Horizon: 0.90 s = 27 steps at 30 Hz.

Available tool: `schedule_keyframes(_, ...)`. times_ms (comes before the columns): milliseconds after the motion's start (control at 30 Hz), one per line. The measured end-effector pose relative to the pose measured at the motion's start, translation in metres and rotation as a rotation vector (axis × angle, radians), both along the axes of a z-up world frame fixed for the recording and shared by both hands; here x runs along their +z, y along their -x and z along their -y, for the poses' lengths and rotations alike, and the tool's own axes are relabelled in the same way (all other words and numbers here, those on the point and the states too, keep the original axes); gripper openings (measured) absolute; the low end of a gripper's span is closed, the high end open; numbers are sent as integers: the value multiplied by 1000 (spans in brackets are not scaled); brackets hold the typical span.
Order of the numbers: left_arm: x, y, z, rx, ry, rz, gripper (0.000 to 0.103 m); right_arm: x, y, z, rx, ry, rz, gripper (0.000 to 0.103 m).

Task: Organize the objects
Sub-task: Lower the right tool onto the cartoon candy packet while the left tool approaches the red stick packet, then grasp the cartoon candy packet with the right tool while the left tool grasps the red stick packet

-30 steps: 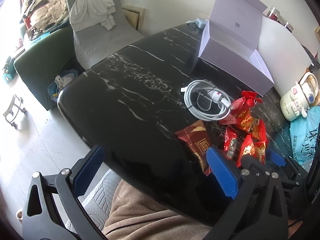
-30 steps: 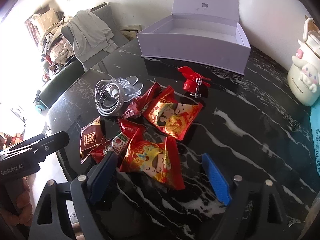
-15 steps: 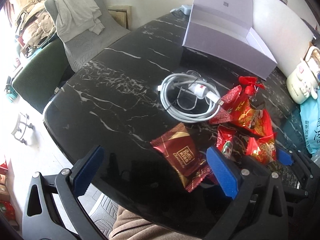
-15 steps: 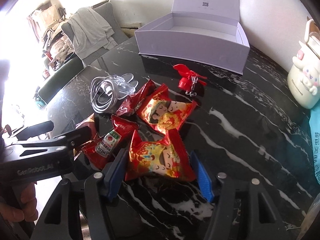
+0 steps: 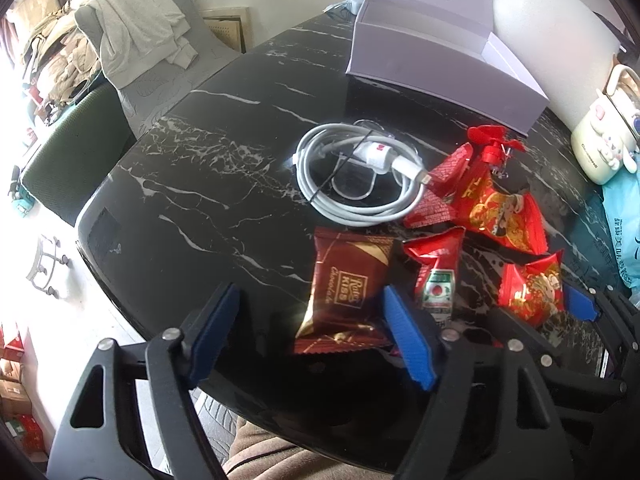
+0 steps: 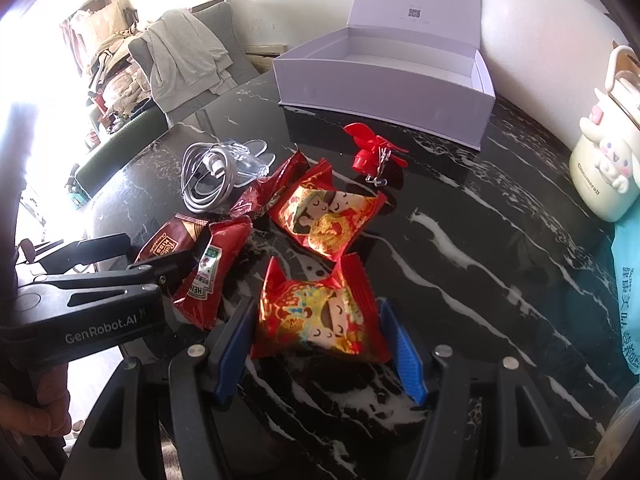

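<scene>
Left wrist view: the left gripper [image 5: 310, 334] sits low at the bottom centre of the frame, angled down over the near rim of the black marble counter [image 5: 192, 208]. Its blue fingers [image 5: 214, 332] are released, spread wide either side of the brown chocolate packet [image 5: 346, 294], which lies flat between them; contact cannot be confirmed. The counter's left half is bare as far as its rounded edge at centre left. A coiled white cable [image 5: 360, 178] lies at mid-frame. The open white box [image 5: 436, 56] stands at the upper right.

Right wrist view: the right gripper [image 6: 320, 350] is at the bottom centre, tilted down. Its fingers [image 6: 402, 354] are parted and bracket the red snack packet [image 6: 324, 316], neither pad clearly pressing it. A ketchup sachet [image 6: 210, 272] lies just left of it, and a second red packet [image 6: 330, 216] lies above it. The right half of the counter is open up to the box's front wall.
</scene>
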<state>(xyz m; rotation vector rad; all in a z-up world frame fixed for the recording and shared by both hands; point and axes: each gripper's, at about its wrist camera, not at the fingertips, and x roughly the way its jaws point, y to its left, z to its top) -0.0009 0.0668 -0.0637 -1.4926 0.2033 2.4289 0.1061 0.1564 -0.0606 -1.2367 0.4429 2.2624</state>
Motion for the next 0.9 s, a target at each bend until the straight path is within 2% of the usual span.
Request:
schedule_keyframes(133, 1, -3, -1, -26, -9, -19, 61, -1, -1, 1, 8, -7, -2, 64)
schedule_keyframes(200, 1, -3, 0, -33, -10, -21, 58, -1, -2, 2, 12, -11, -2, 61)
schedule_keyframes(333, 4, -2, 5, -26, -17, -17, 40, 0, -3, 3, 5, -9, 2, 59)
schedule_keyframes(567, 6, -6, 10, -63, -77, -4, 37, 2, -6, 4, 6, 2, -16, 54)
schedule_keyframes(900, 19, -11, 18, -64, -104, -30, 37, 15, -8, 9, 15, -25, -48, 54)
